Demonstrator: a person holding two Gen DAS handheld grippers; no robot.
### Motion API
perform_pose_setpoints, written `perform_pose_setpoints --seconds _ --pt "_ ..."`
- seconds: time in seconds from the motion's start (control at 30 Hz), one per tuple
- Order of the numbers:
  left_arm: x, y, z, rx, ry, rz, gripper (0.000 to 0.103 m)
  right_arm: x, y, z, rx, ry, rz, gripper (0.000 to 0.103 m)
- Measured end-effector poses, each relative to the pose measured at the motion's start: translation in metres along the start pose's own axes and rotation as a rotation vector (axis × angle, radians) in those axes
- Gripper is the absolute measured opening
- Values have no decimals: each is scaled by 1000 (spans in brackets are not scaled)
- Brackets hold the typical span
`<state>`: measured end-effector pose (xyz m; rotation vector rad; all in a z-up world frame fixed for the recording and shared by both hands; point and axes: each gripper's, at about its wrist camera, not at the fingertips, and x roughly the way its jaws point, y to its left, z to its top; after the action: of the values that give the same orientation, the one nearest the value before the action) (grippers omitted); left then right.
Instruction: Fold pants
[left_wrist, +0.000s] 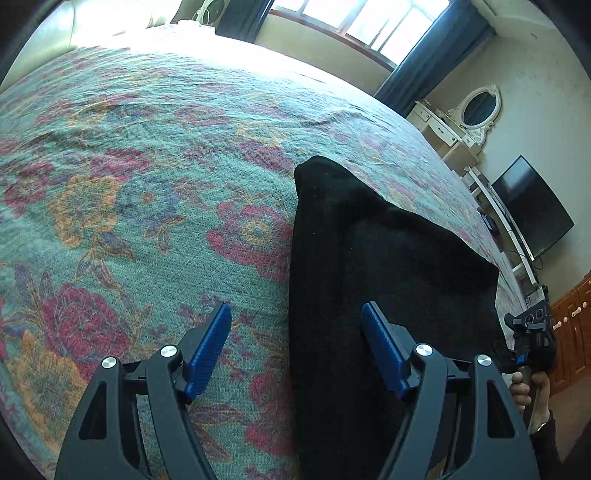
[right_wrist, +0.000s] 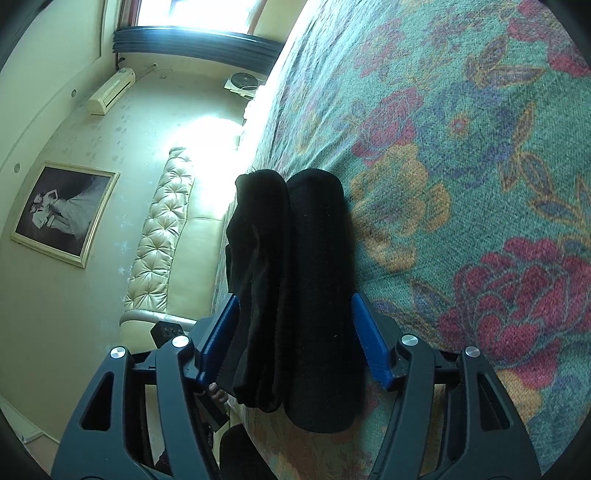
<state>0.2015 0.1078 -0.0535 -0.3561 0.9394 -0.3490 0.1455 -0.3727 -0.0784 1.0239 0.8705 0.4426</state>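
Observation:
The black pants (left_wrist: 388, 266) lie folded into a flat stack on the floral bedspread (left_wrist: 147, 166). My left gripper (left_wrist: 295, 332) is open above the stack's left edge, one blue pad over the bedspread and the other over the pants. In the right wrist view the pants (right_wrist: 295, 280) show edge-on as thick folded layers on the bedspread (right_wrist: 461, 166). My right gripper (right_wrist: 295, 328) is open with its blue pads on either side of the stack; I cannot tell if they touch it. The right gripper and the hand on it also show in the left wrist view (left_wrist: 532, 332).
The bed's padded headboard (right_wrist: 162, 236) and a framed picture (right_wrist: 62, 214) are behind. A dresser with an oval mirror (left_wrist: 476, 110), a dark TV (left_wrist: 532, 206) and a wooden cabinet (left_wrist: 572, 325) stand beyond the bed's right edge. Windows with dark curtains (left_wrist: 424, 48) are at the back.

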Motion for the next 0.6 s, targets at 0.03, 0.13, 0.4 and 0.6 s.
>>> perform_pose_setpoints --seconds 0.03,0.13,0.4,0.6 --pt "-2 0 -2 -2 -2 -2 72 -1 1 -3 -6 0 -5 63" --pt "-10 0 -9 -10 -8 -11 72 -3 3 -13 -13 1 -9 66" --pt "-22 5 -29 -46 11 -78 78 -5 9 -31 -57 13 -42 69" --pt "-16 -6 -38 -26 49 -144 78 -2 14 -40 -65 23 -50 70"
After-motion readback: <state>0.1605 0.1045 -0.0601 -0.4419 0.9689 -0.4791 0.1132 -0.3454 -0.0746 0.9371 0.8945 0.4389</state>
